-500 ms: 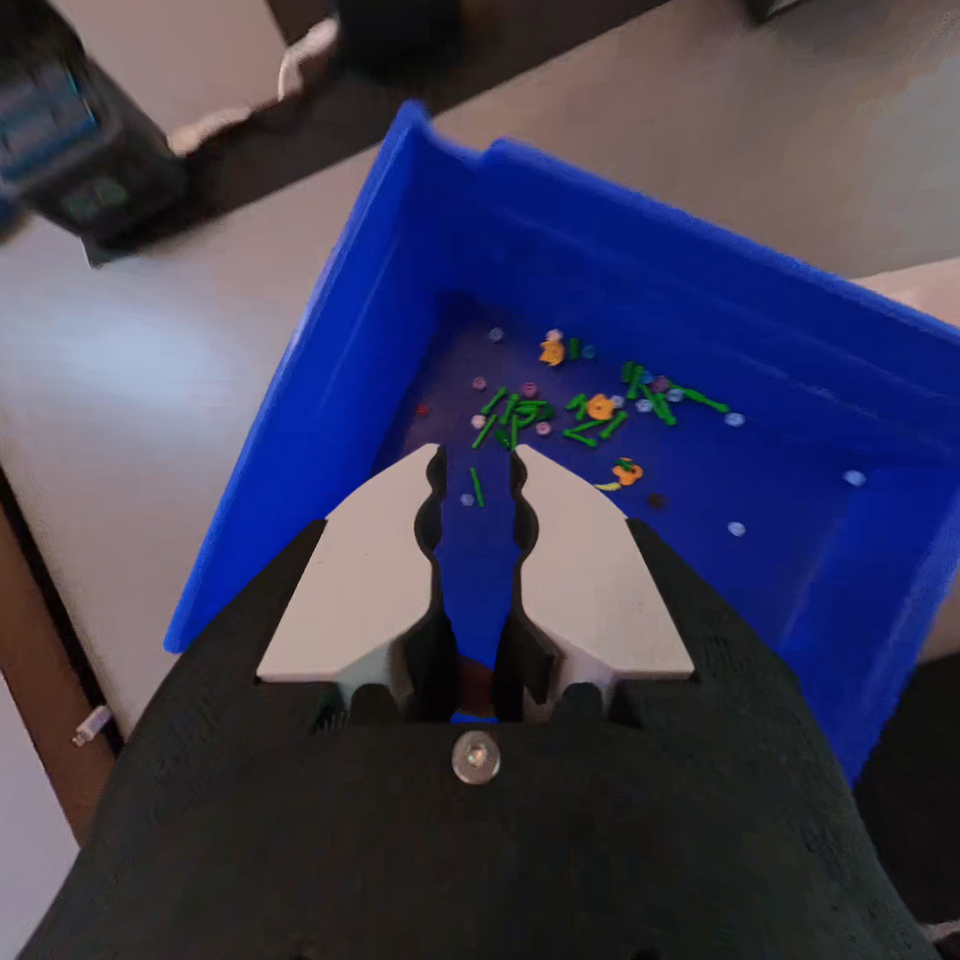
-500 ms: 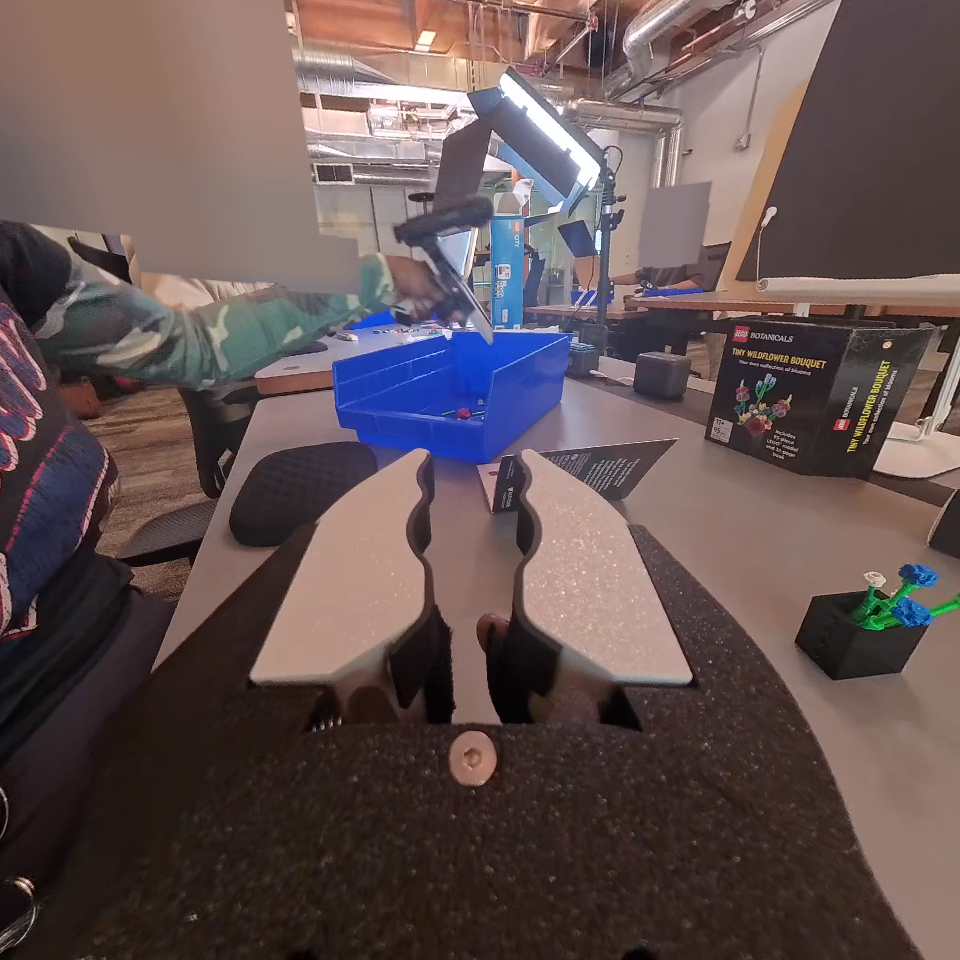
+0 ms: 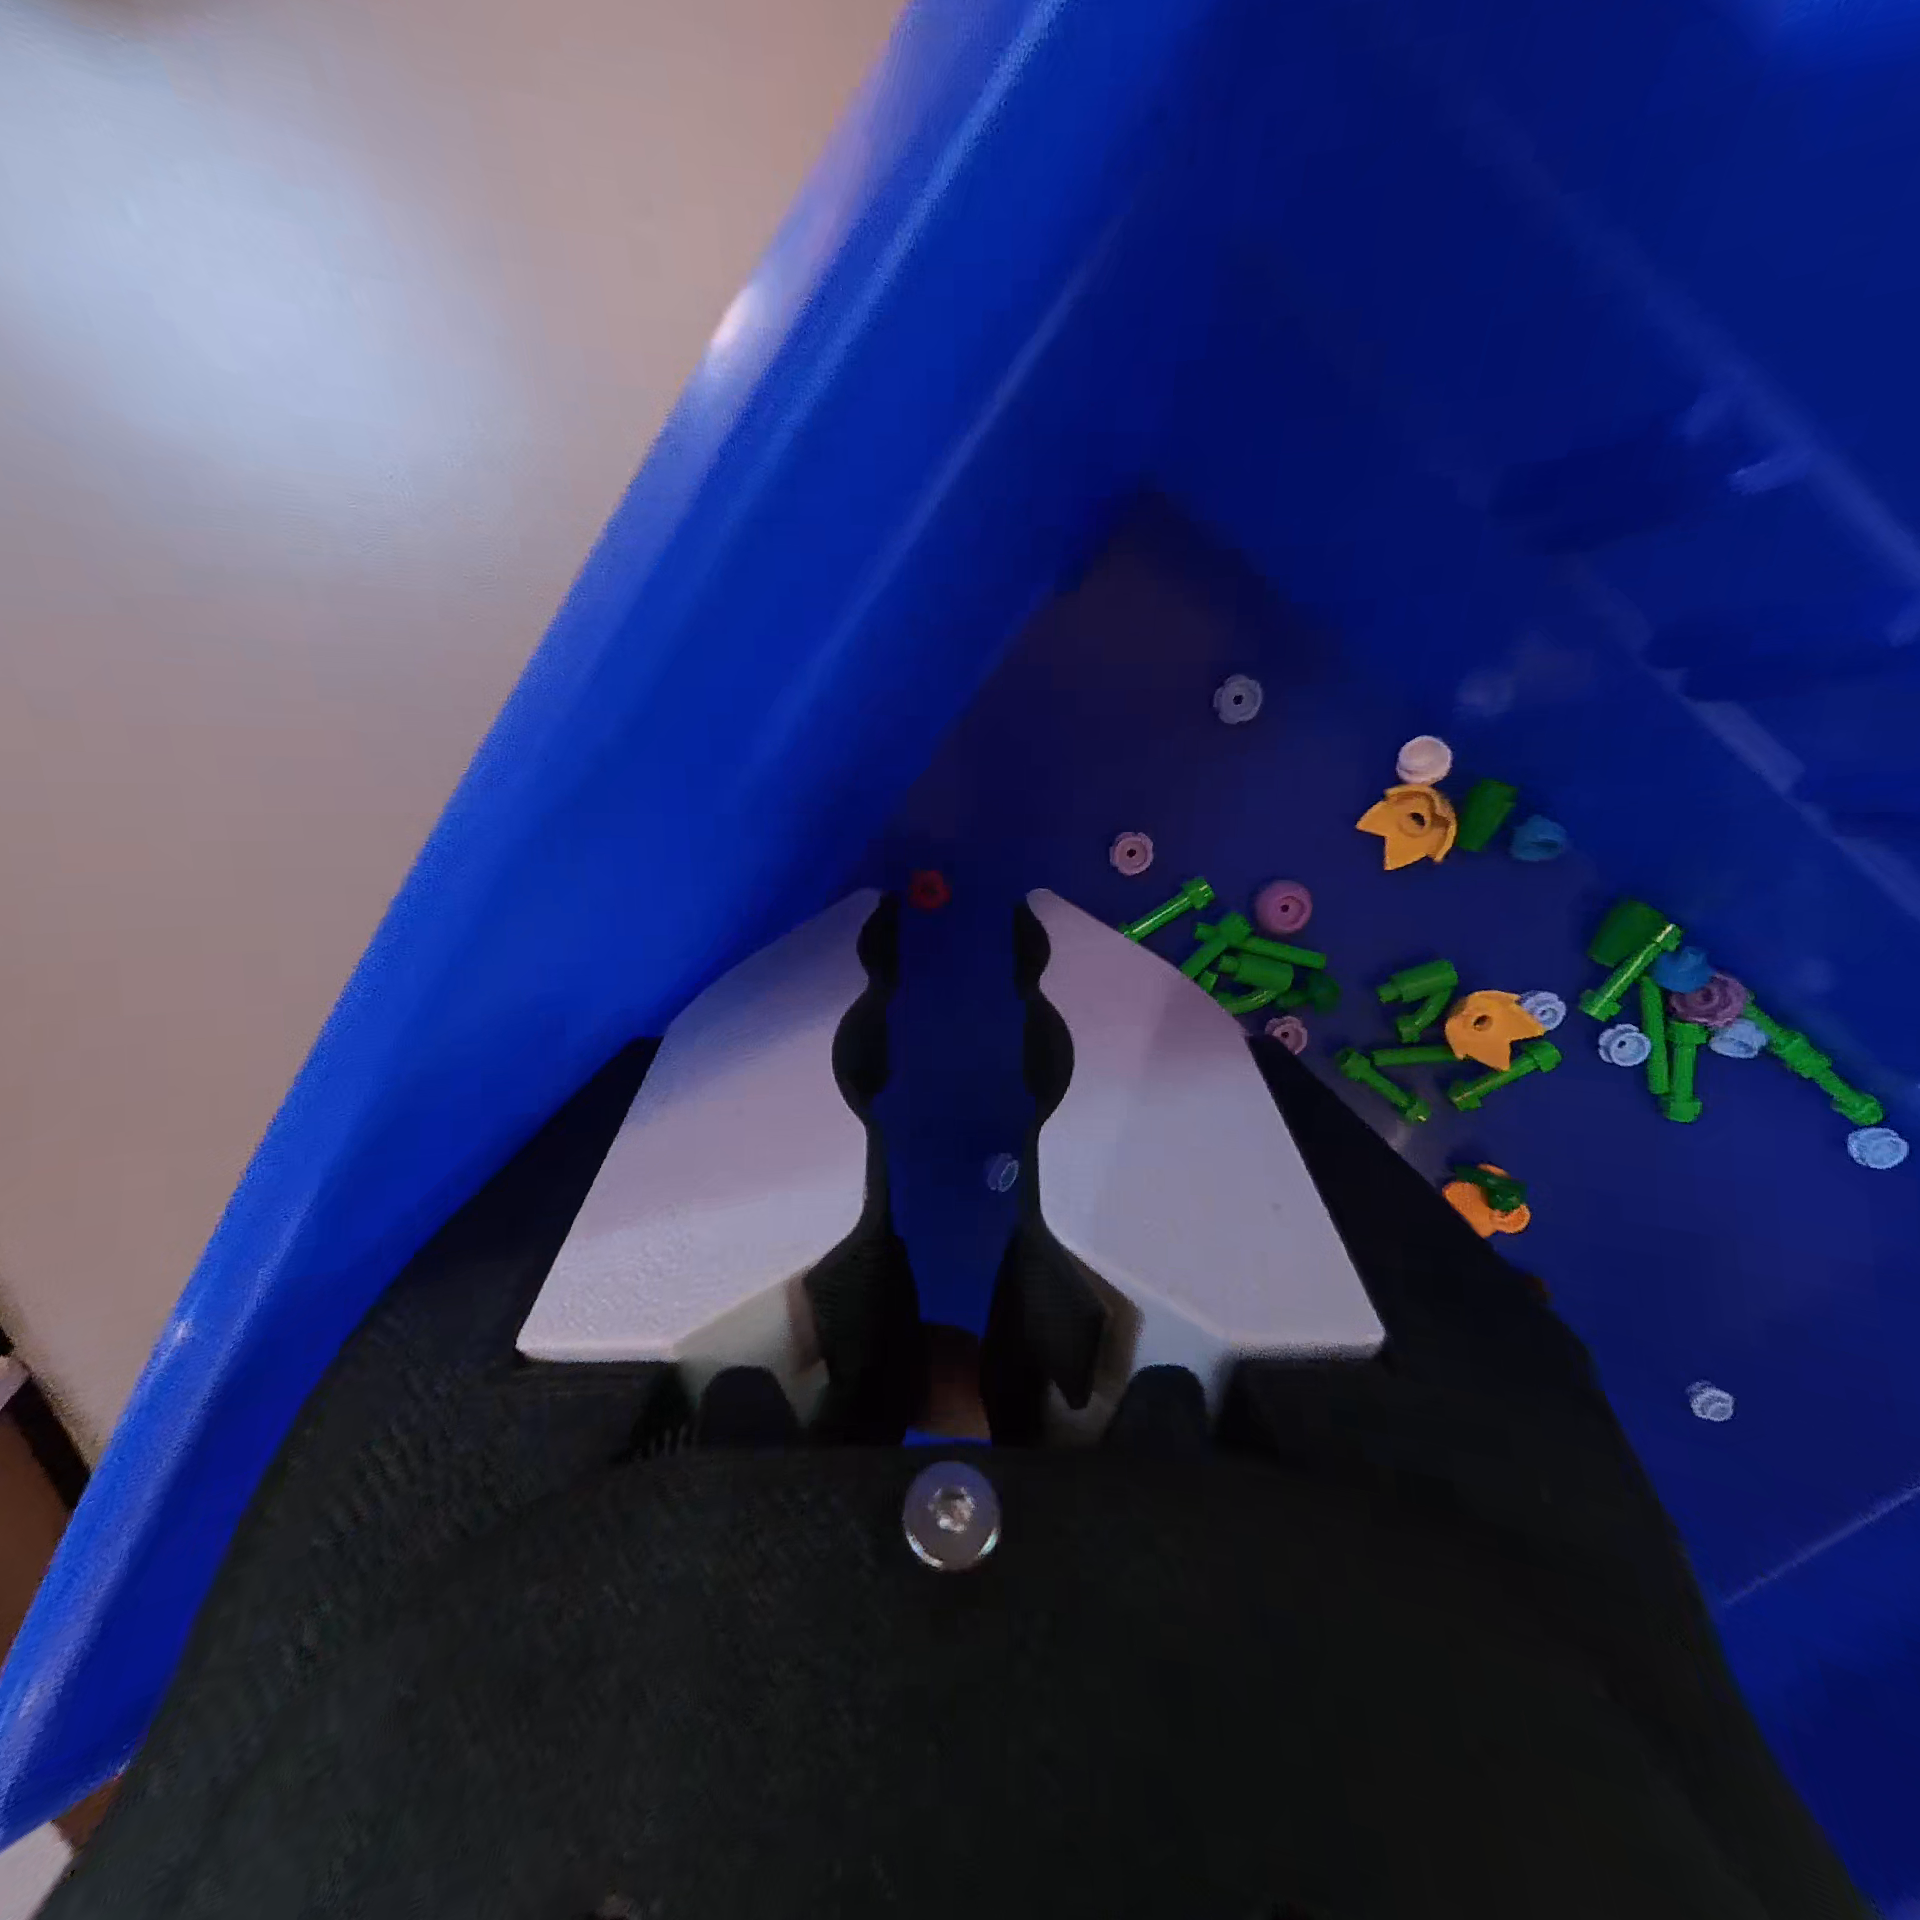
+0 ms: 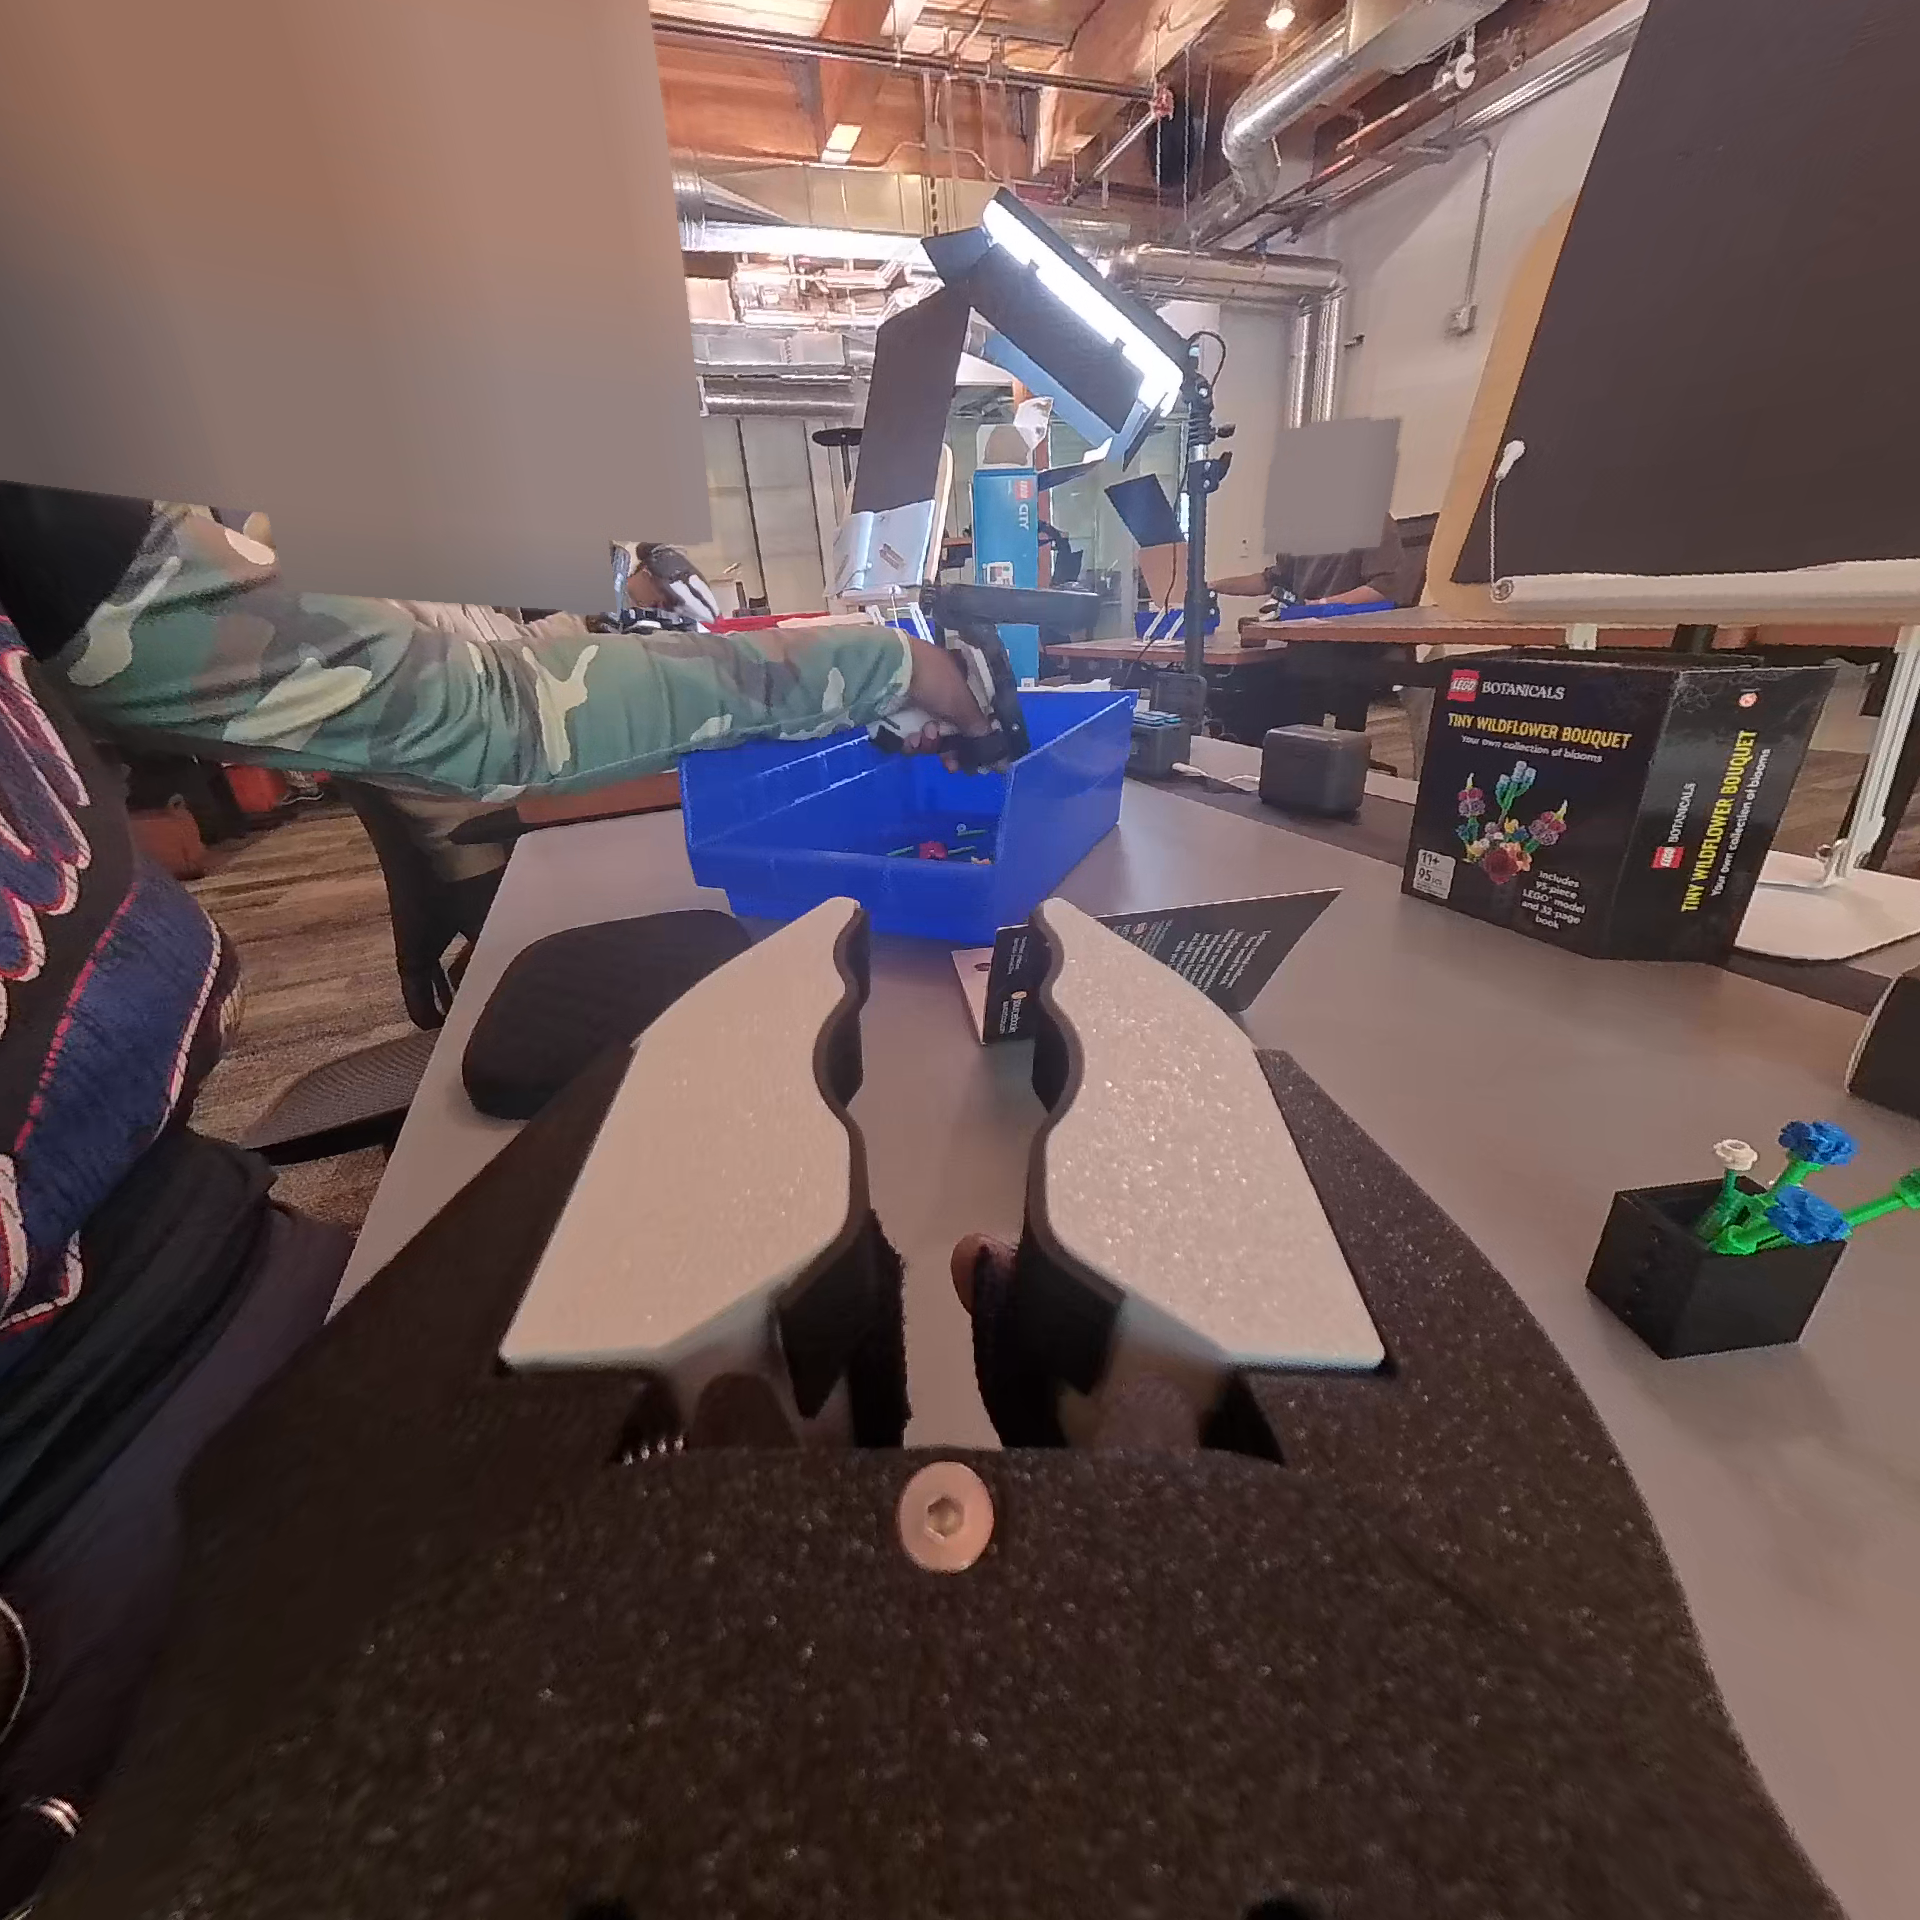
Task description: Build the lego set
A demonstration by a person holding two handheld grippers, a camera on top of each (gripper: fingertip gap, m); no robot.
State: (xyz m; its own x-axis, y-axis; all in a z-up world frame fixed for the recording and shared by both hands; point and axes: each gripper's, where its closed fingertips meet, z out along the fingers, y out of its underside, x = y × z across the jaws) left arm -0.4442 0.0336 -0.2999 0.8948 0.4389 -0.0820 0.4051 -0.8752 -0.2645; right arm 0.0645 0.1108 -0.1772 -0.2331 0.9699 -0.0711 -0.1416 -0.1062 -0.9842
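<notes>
A blue bin [image 3: 727, 727] holds several loose lego pieces: green stems [image 3: 1257, 961], orange flower parts [image 3: 1408, 826], pale round studs and a small red stud [image 3: 928, 890]. My left gripper [image 3: 948, 906] is open and empty, low inside the bin, its tips just short of the red stud near the bin's left wall. In the right wrist view the bin [image 4: 831, 831] sits mid-table with the left gripper [image 4: 971, 717] reaching into it. My right gripper [image 4: 948, 920] is open and empty above the table. A black pot with blue and white lego flowers [image 4: 1714, 1273] stands to its right.
The black lego set box [image 4: 1600, 810] stands at the back right. A dark booklet [image 4: 1174, 961] lies in front of the bin. A black pad [image 4: 592, 997] lies left of the gripper. A person's camouflage sleeve [image 4: 468, 691] reaches over the table's left edge. About 55 cm separates my left fingertips from my right.
My left gripper has dropped down into the bin and shifted left toward the red stud; the pieces look much closer. My right gripper has stayed in place, still open.
</notes>
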